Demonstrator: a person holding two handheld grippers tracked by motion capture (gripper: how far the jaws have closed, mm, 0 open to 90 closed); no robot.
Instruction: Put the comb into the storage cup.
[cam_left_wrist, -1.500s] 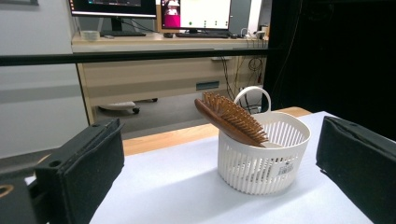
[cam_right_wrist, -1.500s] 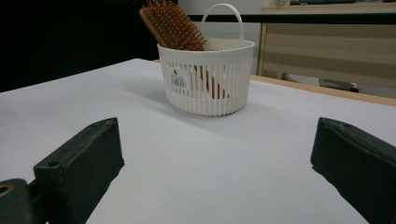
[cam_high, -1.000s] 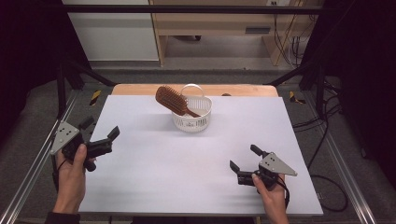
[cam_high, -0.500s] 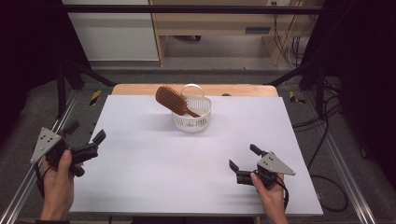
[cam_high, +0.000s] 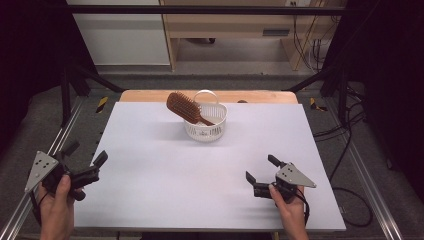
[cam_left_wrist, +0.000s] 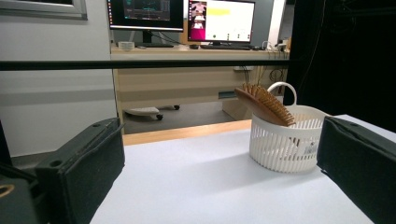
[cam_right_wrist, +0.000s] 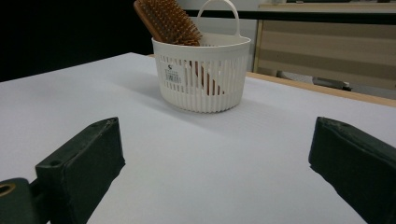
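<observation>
Hairbrush (cam_high: 183, 106) sits handle-down in the basket (cam_high: 206, 129) at the table's far centre, head leaning over the rim. Left gripper (cam_high: 89, 172) and right gripper (cam_high: 260, 176) both spread wide, empty, well apart from it. Probably approach the wooden head squarely; slatted white plastic basket looks light, could tip.

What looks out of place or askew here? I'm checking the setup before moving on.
Only the hairbrush: it leans tilted in the white basket, its bristled head sticking out over the rim. Nothing looks spilled or damaged.
</observation>
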